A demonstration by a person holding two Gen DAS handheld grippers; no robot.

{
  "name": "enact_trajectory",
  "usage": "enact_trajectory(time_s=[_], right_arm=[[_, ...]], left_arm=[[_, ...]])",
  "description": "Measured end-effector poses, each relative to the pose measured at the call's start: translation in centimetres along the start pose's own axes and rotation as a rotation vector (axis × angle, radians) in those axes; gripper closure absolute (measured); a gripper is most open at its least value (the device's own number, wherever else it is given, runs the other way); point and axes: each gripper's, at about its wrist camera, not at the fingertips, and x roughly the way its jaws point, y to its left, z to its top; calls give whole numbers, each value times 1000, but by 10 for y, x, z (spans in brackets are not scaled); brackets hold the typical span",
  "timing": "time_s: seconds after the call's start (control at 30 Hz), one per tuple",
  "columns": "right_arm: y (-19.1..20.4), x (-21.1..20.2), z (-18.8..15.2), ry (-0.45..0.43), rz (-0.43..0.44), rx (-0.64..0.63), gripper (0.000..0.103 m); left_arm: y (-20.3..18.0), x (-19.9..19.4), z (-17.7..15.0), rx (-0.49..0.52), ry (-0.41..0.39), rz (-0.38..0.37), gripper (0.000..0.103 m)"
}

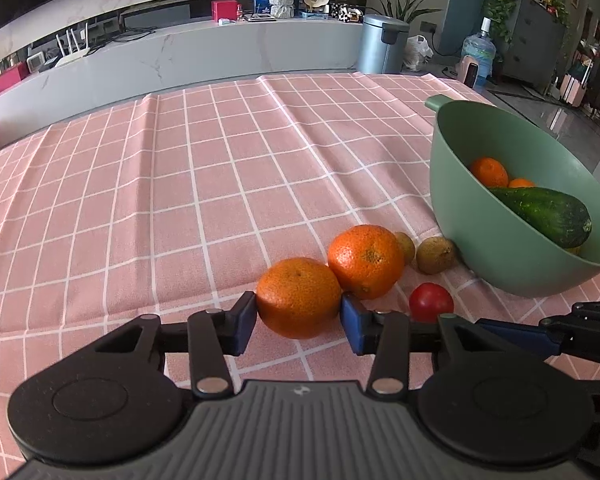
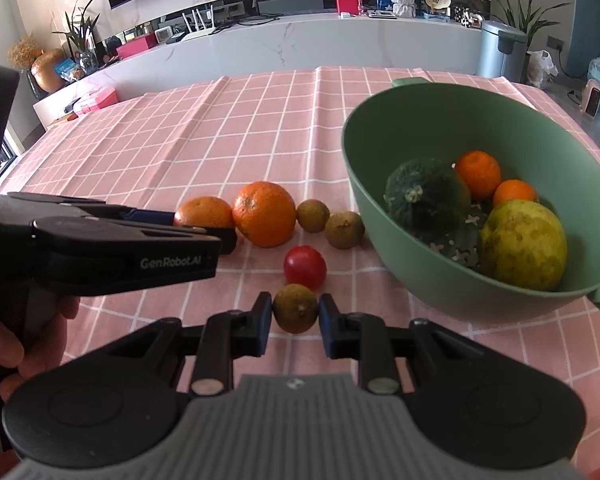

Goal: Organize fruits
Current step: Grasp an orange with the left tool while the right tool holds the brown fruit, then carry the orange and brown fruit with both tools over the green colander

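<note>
My left gripper is shut on an orange that rests on the pink checked cloth; it also shows from the side in the right wrist view. My right gripper is shut on a small brown-green fruit. A second orange, two more brown-green fruits and a red tomato lie on the cloth between the grippers and the bowl. The green bowl holds two small oranges, a dark green squash and a yellow-green fruit.
The table's far edge meets a white marble counter with boxes and a teddy bear. A grey bin and a water bottle stand on the floor to the right. The cloth stretches bare to the left and far side.
</note>
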Motion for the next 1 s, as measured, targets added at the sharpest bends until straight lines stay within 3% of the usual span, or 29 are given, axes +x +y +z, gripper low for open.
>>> enact_trajectory(time_s=[0.23,0.43,0.63,0.83,1.0], right_arm=[[1,-8,-1,-8,-3,-9,82],[1,-25,-3,-16,14,-21,82],[-5,-52,-5,-42,37,-37,82],[-15,-85,-6,-91,34,-55,82],[-34,-112,-1,-135,15,-52,82]], left_arm=[[1,-17,-6,-25,3,17,54],[4,-47,-8,-74,4,-12,54],[-8,-79,-5,-139,2,-78,54],[-30,-108,5,-129,-23,-129,54],[-49,-120,22,-131,-35,-214,54]])
